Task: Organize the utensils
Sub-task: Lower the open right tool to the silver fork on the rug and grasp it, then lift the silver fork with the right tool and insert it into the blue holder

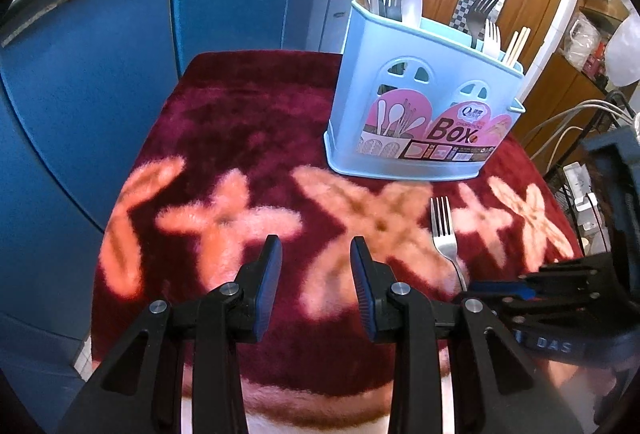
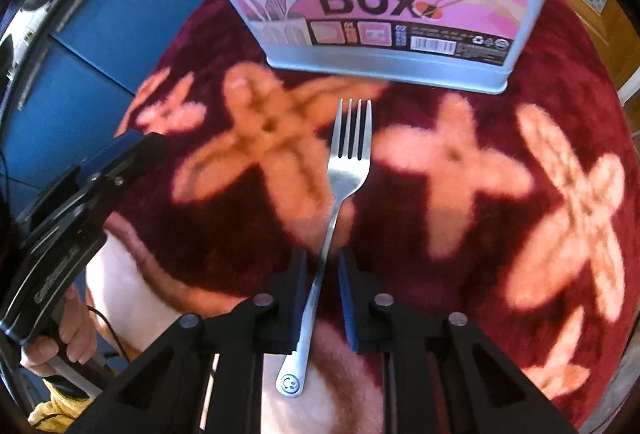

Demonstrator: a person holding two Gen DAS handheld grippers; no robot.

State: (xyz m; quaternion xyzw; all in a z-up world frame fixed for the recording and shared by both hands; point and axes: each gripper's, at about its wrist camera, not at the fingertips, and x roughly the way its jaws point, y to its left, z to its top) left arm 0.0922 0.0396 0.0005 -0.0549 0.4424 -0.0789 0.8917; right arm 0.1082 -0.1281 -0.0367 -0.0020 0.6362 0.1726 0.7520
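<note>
One fork [image 2: 347, 157] remains loose on the red flowered rug [image 2: 460, 234], tines toward 12 o'clock and the blue utensil box [image 2: 384, 61], handle running between the narrowed jaws of the right gripper [image 2: 322, 294], whose pads flank it with a slight gap showing on each side, so no grip yet. Left gripper [image 1: 316, 282] hangs partly open and empty over the rug, the box [image 1: 420, 105] at its 1 o'clock. Step in hand, as I judge it: pick-up of the fork; next move calls for closing fully on the handle, lifting, and tipping it handle-down into a box compartment.
</note>
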